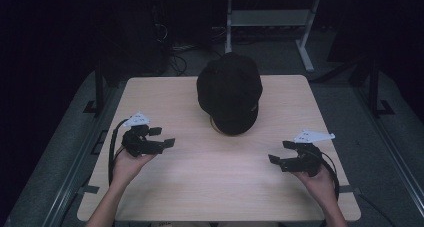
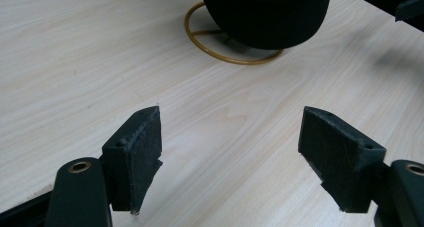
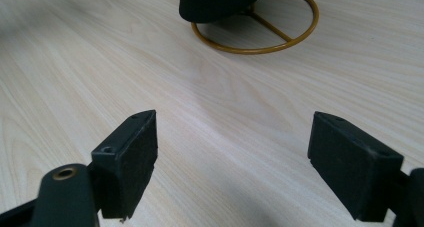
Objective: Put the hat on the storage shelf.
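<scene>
Black cap (image 1: 229,89) on stand — claws open

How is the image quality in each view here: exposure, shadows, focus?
High view: dim and slightly soft; the room around the table is nearly black, and the black cap shows almost no surface detail. Left gripper view: brighter, wood grain sharp, a soft shadow under the cap beside the gold wire stand. Right gripper view: even light, no glare, near pads slightly soft.

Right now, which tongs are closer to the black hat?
Left, though only slightly. The left tongs sit beside the black hat on its left; the right tongs are lower right.
</scene>
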Available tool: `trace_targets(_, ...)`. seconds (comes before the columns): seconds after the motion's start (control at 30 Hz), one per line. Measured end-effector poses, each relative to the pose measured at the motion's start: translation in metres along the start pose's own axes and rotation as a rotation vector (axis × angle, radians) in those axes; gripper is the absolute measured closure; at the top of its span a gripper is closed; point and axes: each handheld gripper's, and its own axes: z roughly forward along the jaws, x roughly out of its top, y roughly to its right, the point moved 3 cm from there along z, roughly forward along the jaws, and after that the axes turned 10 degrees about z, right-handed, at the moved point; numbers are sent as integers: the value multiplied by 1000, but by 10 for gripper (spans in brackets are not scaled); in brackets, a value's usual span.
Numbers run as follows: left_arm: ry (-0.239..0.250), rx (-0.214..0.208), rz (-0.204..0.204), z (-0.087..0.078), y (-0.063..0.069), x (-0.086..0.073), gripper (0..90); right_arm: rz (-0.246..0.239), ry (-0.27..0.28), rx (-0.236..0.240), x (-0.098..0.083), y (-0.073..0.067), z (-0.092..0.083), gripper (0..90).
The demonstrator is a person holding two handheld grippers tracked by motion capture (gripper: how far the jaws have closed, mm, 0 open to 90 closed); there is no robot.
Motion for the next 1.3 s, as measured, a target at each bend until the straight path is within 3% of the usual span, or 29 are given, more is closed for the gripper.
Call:
trace_targets(0.37,1,14,25,0,11,-13,246,-1,-7,-5,-2,1,0,198)
trace_targets(0.57,9,15,12,1,13,-22,244,-4,-9,-3,-3,1,1,198)
trace_targets(0.73,10,-8,4,3,15,-26,230,-10,-8,-2,-3,1,1,198)
trace_targets(1.3,-5,-7,54,12,32,-39,227,-54,-20,4,-3,-9,7,199)
